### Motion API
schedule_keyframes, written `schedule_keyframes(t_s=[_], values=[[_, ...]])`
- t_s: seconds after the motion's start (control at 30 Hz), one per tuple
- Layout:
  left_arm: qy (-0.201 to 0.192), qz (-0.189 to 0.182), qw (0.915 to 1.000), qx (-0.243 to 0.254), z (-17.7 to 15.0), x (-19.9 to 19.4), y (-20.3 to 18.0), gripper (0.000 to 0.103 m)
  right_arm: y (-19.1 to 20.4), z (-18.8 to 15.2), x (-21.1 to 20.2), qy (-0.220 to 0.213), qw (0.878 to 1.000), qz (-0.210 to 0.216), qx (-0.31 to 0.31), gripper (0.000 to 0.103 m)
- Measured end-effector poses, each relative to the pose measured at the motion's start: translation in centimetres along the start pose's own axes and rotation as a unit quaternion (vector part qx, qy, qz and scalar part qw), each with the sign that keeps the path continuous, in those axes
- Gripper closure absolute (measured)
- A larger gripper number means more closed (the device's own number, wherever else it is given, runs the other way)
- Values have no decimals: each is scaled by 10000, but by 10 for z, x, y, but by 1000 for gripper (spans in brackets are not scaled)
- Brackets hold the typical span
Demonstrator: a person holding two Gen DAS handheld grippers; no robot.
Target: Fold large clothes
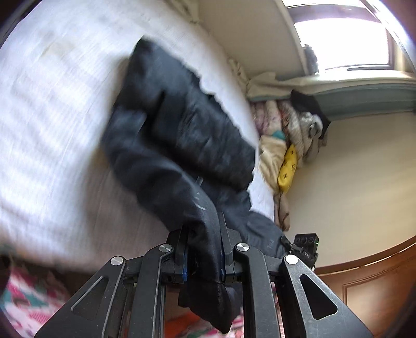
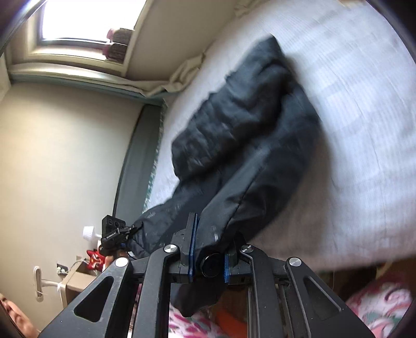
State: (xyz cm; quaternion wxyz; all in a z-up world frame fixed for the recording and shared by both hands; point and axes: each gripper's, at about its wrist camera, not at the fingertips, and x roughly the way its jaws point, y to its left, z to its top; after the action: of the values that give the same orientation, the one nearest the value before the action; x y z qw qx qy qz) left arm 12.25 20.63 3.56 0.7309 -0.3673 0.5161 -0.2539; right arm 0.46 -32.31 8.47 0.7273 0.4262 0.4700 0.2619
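A large dark padded jacket (image 1: 179,122) lies partly on the white bed sheet (image 1: 52,109), its near edge lifted. My left gripper (image 1: 204,249) is shut on one part of that edge, with fabric bunched between its blue pads and hanging below them. In the right wrist view the same jacket (image 2: 244,122) stretches away over the sheet (image 2: 364,130), and my right gripper (image 2: 208,262) is shut on another part of the edge, where a round black button shows between the pads. Each gripper appears small at the edge of the other's view. The picture is blurred by motion.
A heap of bedding and clothes with a yellow cushion (image 1: 287,166) sits at the bed's end by the wall. A window (image 2: 78,20) with a sill is above. A pink patterned blanket (image 2: 379,306) lies below the grippers. A cardboard box (image 2: 75,283) stands by the wall.
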Motion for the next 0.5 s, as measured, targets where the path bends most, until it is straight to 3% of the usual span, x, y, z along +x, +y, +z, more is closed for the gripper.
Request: schedule_keyframes(t_s=[0.23,0.5], values=[[-467,44,9988,151,86,27,-38,85,32,92,24,-379,9990,-110,-194,92],[-823,565,9948,-213,153,76,-11,85,16,174,73,-649,9956,-664,-80,92]])
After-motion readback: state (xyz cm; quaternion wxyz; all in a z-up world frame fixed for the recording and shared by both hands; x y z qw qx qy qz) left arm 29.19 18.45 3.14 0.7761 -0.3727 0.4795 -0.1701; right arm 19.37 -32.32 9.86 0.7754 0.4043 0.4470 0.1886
